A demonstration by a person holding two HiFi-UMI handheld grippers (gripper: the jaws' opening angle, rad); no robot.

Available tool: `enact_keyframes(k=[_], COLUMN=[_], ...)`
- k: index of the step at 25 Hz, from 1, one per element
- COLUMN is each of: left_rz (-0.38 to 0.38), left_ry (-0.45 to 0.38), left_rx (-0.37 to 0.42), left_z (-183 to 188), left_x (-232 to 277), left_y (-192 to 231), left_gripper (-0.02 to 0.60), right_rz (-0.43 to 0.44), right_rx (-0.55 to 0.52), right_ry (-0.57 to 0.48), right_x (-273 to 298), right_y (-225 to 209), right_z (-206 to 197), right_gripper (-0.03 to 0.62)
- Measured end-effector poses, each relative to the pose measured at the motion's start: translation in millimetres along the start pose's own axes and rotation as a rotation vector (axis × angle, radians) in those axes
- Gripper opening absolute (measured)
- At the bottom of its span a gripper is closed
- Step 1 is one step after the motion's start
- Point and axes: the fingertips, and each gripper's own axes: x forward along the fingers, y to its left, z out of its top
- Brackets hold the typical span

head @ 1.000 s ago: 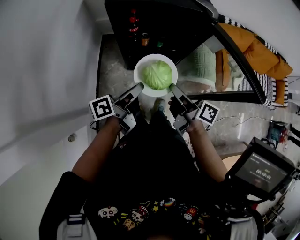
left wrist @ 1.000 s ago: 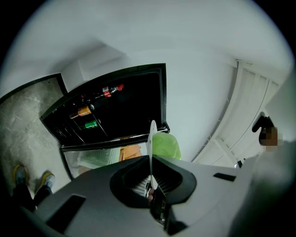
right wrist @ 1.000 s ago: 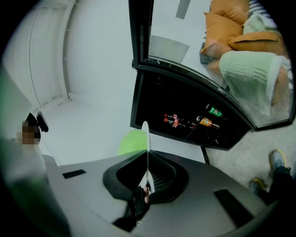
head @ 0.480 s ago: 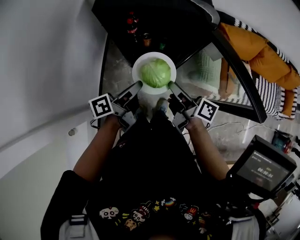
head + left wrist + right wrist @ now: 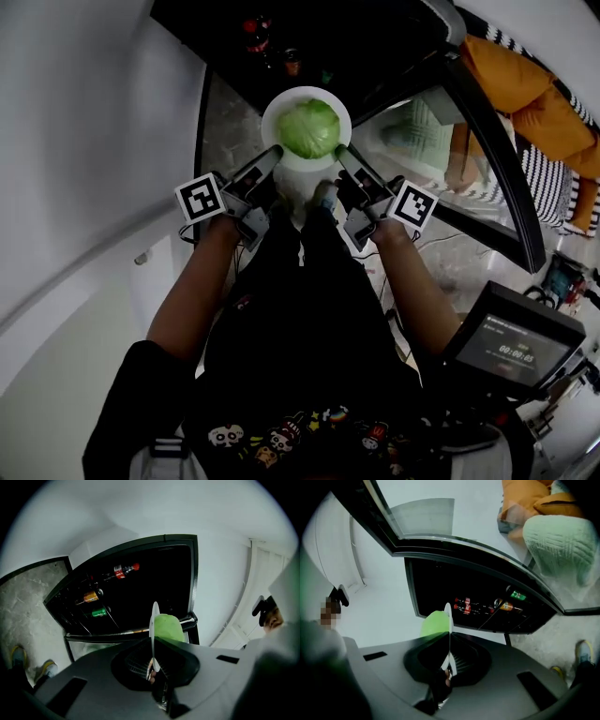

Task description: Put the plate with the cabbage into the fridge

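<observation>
A: Setting: pale marbled floor (image 5: 223, 127), white wall (image 5: 84, 141) to the left, black fridge (image 5: 309, 42) ahead, its glass door (image 5: 487, 150) swung open to the right. Inside, on the racks: a red-capped bottle (image 5: 123, 569) and two cans (image 5: 91, 596).

B: Noted. Load?

A: White plate (image 5: 274, 111) with the cabbage (image 5: 307, 129) on it, carried in the air just in front of the fridge opening, not yet inside. The left hand-held gripper (image 5: 272, 153) pinches the near-left rim and the right hand-held gripper (image 5: 343, 152) pinches the near-right rim. Each gripper view shows the rim edge-on between closed jaws.

B: Change against a second ago?

A: The plate sits higher in the head view and nearer the dark opening, with less floor showing past its far edge. Both grippers have gone up with it, same spacing, same hold. The door edge lies further right in frame, so the person seems to have moved forward.

B: Reading?

A: Approach leg, probably about midway. Plate level, cabbage centred. Remaining: pick a free shelf, slide in, release. Risk, as I judge it: the round head rolling if the plate tips on entry.
</observation>
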Motion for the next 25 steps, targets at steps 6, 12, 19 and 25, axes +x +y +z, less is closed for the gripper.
enact_keyframes(k=[6, 12, 19, 25], left_rz=[0.025, 0.066, 0.080, 0.081], left_ry=[-0.021, -0.038, -0.034, -0.024], left_rx=[-0.023, -0.040, -0.040, -0.053], left_z=[-0.9, -1.2, -0.6, -0.6], left_x=[-2.9, -3.9, -2.7, -1.9], left_y=[-10.1, -13.1, -13.2, -9.6], left_gripper=[0.015, 0.015, 0.015, 0.015], right_rz=[-0.014, -0.018, -0.043, -0.078], right_rx=[0.041, 0.082, 0.087, 0.089], right_ry=[0.004, -0.004, -0.020, -0.037], right_x=[-0.4, 0.7, -1.6, -3.3], right_y=[5.8, 7.0, 5.2, 0.5], right_z=[-0.4, 1.0, 1.6, 0.8], right_gripper=[0.014, 0.014, 0.014, 0.014])
